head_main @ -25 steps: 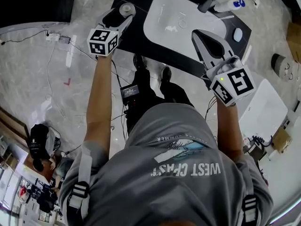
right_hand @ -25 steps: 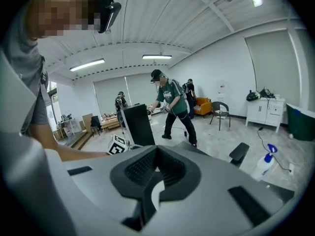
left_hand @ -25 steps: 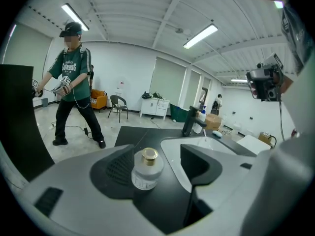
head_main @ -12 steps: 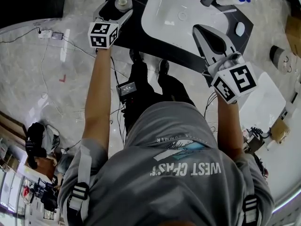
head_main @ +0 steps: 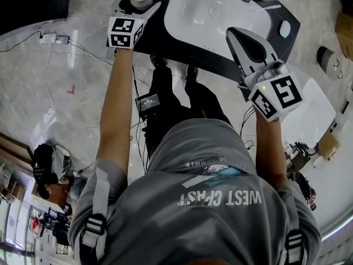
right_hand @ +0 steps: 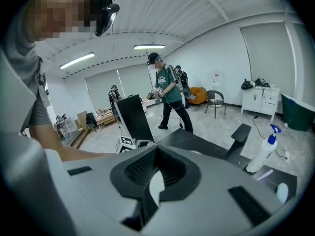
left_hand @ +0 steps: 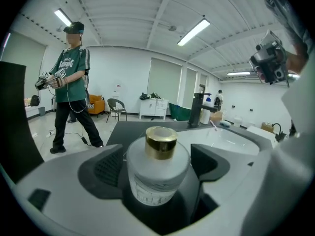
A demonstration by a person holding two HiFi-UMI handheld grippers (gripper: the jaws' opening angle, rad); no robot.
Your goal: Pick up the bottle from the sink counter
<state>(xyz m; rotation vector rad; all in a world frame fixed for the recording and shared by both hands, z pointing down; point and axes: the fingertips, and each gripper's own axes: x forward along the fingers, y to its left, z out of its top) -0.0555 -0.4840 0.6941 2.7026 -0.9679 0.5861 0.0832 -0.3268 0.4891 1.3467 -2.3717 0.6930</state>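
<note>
Left of the sink point(head_main: 220, 12), over the dark worktop point(head_main: 157, 40), the bottle point(left_hand: 157, 168) sits upright between the left gripper's point(head_main: 137, 2) fingers. They're opening, and the pads aren't squeezing it. Head view only gives you a round top there, so it's the left gripper view that shows the gold cap and frosted white body. Right gripper point(head_main: 233, 35) hangs by the sink's near right corner, fingers pressed together on nothing, with just a thin slit showing in its own view. That view also catches a spray bottle point(right_hand: 263, 154) at the sink's far side.

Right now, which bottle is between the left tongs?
The squat frosted gold-capped bottle, inside the opening left tongs; the blue-triggered spray bottle stands by the faucet.
</note>
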